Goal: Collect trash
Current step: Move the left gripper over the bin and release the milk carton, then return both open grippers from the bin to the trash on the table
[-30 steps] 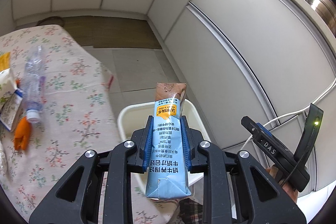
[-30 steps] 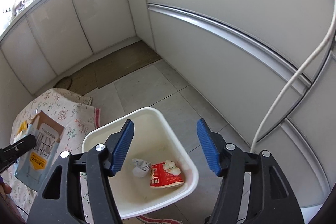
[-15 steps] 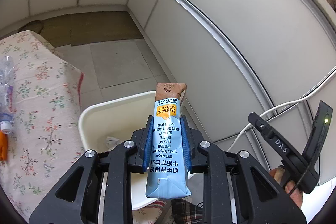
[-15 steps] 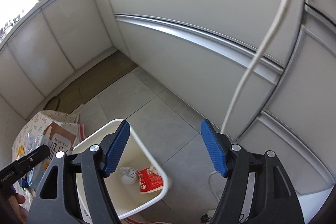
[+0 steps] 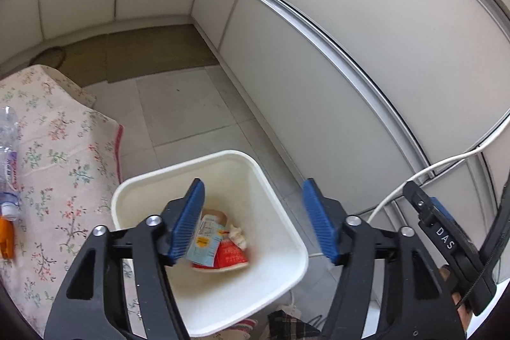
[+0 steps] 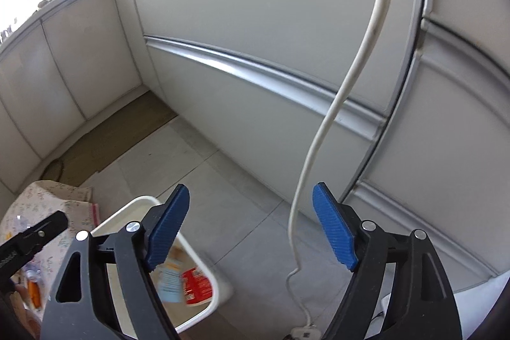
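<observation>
My left gripper (image 5: 253,220) is open and empty, held above the white bin (image 5: 277,196). A light blue milk carton (image 5: 205,239) lies inside the bin on a red packet (image 5: 231,250), beside a crumpled white tissue (image 5: 237,236). My right gripper (image 6: 251,227) is open and empty, off to the right of the bin (image 6: 216,279), over the tiled floor. The carton (image 6: 169,279) and red packet (image 6: 196,285) show blurred in the right wrist view.
A floral cloth (image 5: 63,155) covers the surface left of the bin, with a clear plastic bottle (image 5: 8,155) and an orange item (image 5: 6,236) on it. A white cable (image 6: 338,104) hangs down the grey cabinet fronts (image 5: 350,59) to a plug on the floor.
My left gripper has opened and the milk carton has dropped into the bin. My right gripper has swung further right, away from the bin.
</observation>
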`<state>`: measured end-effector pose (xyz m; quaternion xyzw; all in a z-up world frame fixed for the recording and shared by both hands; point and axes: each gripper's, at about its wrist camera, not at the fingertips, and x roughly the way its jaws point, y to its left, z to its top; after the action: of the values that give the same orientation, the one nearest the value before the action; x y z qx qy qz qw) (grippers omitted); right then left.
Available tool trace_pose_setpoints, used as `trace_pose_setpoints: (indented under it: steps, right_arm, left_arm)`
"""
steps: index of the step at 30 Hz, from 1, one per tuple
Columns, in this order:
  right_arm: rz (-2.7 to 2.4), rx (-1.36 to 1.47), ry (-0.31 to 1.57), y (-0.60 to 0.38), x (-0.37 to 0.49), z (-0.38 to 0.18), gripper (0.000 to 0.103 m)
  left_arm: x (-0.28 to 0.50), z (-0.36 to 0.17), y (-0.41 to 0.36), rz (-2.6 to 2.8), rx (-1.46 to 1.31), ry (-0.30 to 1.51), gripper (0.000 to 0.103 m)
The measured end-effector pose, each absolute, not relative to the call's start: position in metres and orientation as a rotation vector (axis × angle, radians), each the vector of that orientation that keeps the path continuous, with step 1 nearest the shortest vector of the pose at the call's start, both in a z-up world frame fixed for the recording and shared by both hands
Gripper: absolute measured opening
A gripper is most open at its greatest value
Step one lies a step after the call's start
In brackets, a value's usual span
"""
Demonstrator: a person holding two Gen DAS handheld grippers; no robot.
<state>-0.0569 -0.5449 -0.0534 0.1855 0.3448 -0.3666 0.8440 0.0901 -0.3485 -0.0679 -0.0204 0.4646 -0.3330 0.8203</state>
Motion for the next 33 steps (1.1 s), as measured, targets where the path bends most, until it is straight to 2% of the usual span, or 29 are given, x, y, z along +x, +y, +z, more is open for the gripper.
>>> trace_pose_setpoints:
  steps: [5, 8, 17, 24, 33]
  right_arm:
    - [-0.777, 0.355, 0.733, -0.525, -0.048, -0.053, 0.078]
    - [-0.787, 0.297, 0.722, -0.505, -0.042, -0.051, 0.079]
    - [-0.729, 0.221, 0.675, -0.452, -0.024, -0.04, 0.094]
    - [-0.632, 0.204, 0.678, -0.407, 0.001, -0.037, 0.095]
    - [-0.592, 0.146, 0.658, -0.365, 0.017, -0.038, 0.095]
  left_arm:
    - [0.089, -0.071, -0.335, -0.628, -0.011, 0.947, 0.077]
    - [0.09, -0.069, -0.321, -0.583, -0.009, 0.927, 0.078]
    - [0.093, -0.059, -0.263, -0.477, -0.013, 0.866, 0.082]
    - [0.097, -0.05, -0.212, -0.421, -0.026, 0.842, 0.085]
    - [0.103, -0.063, -0.164, -0.379, -0.07, 0.838, 0.085]
